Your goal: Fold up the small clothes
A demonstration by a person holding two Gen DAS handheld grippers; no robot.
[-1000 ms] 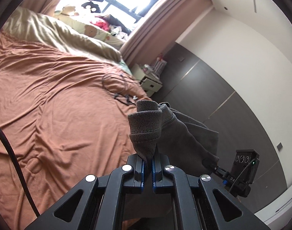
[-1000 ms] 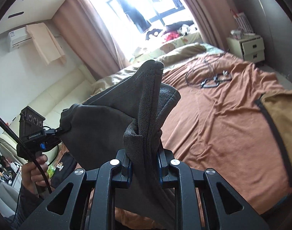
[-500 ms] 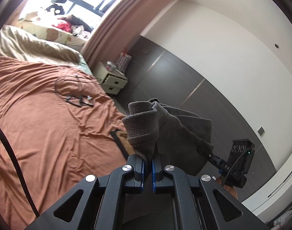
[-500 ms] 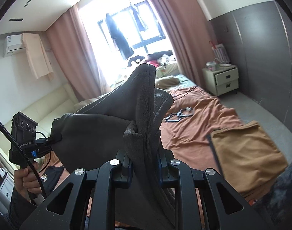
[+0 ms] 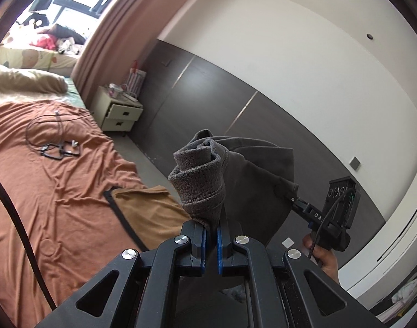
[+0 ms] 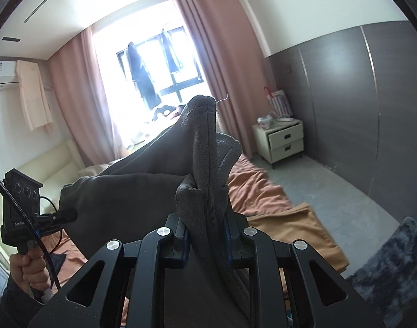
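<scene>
Both claws have risen and swung toward the dark wall since a second ago; the left claw and right claw each clamp the grey garment, stretched between them above the bed.

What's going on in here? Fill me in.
A person holds a pair of tongs in each hand, and both are clamped on one dark grey fleece garment. The left tongs and right tongs hold it stretched in the air above the bed's rust-orange sheet, beside a tan folded cloth.
</scene>
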